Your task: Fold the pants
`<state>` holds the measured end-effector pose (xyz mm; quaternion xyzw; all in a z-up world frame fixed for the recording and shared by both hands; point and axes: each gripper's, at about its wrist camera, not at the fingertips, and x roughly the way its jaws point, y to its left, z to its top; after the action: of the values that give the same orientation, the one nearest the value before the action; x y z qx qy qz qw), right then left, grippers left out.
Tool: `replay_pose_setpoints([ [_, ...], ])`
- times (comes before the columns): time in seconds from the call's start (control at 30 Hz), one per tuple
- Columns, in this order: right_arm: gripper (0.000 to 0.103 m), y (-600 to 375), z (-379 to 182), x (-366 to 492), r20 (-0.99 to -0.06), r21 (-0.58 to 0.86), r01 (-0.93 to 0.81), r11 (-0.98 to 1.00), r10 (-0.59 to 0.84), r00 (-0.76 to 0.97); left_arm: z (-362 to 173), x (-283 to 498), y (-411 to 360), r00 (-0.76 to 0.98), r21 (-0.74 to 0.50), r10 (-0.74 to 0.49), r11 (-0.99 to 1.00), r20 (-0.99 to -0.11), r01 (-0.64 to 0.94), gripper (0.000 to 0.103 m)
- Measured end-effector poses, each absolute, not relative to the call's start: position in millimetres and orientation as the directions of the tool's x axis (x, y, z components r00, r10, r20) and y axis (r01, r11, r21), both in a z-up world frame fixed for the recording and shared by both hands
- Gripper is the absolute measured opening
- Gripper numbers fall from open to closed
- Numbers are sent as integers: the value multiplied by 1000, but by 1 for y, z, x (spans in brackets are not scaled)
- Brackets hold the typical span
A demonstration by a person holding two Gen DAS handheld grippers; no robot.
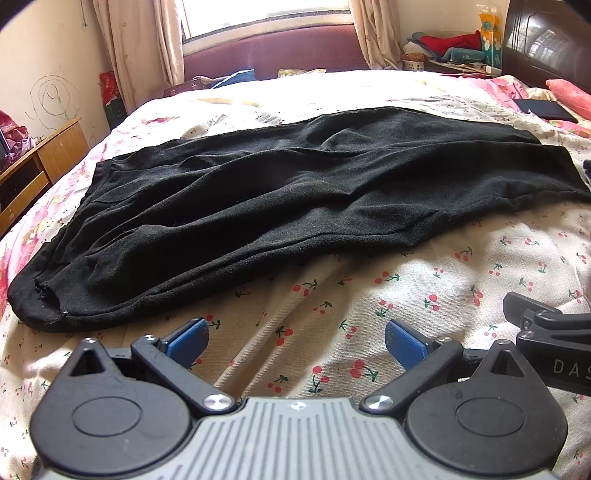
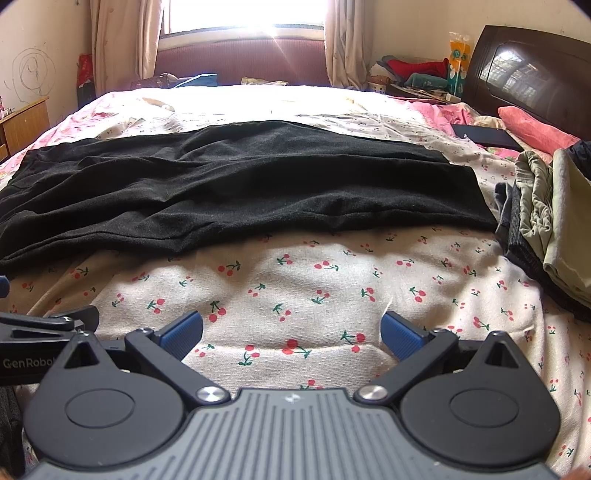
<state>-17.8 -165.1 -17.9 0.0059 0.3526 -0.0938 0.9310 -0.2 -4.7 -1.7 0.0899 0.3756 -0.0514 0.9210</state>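
Two hand-held grippers hover low over the near part of a bed, side by side, both with their blue-padded fingers spread wide and nothing between them. The left hand-held gripper (image 1: 296,345) points at bare cherry-print bedsheet (image 1: 369,280), and part of the right one's black body shows at the right edge of its view. The right hand-held gripper (image 2: 291,338) is likewise above bare sheet, with the left one's body showing at the left edge of its view.

Ahead of both lie the black pants (image 1: 266,199), spread flat across the bed from left to right and already doubled leg over leg, with soft wrinkles along their length. Their left end reaches close to the bed's left side; their right end stops just beside a pile of folded clothes (image 2: 546,221) in olive and dark grey on the right of the bed. Neither gripper touches the pants; a strip of sheet lies between.

Beyond the pants, a dark flat object (image 2: 487,137) lies near a pink pillow (image 2: 535,127) by the dark wooden headboard (image 2: 532,70). Bright sunlight from a curtained window (image 2: 243,16) falls on the far part of the bed.
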Motion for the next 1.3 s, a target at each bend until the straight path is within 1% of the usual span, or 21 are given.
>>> replay_pose_setpoints([
  [0.13, 102, -171, -10, -12, -655, -28, 186, 982, -159, 738, 7, 6, -3, 715, 96, -74, 976, -696, 194, 103],
  [0.27, 102, -179, -2, 6, -650, -18, 206, 978, -168, 741, 16, 23, 0, 743, 129, -67, 971, -666, 203, 103],
  [0.47, 102, -178, -4, 42, -677, 10, 207, 978, -146, 721, 20, 58, 20, 726, 86, -70, 981, -684, 176, 103],
  [0.77, 102, -142, 2, 90, -663, -28, 120, 992, -109, 741, 12, 86, 42, 704, 62, -57, 988, -708, 142, 103],
  [1.07, 102, -118, -6, 125, -661, -79, 62, 995, -99, 744, 6, 107, 63, 698, 60, -32, 992, -715, 107, 103],
  [1.17, 102, -116, -14, 134, -677, -85, 53, 995, -96, 730, 3, 112, 66, 696, 76, -21, 991, -717, 107, 103],
  [1.3, 102, -121, -27, 144, -729, -61, 49, 997, -78, 680, -4, 119, 74, 675, 85, -10, 991, -738, 108, 103],
])
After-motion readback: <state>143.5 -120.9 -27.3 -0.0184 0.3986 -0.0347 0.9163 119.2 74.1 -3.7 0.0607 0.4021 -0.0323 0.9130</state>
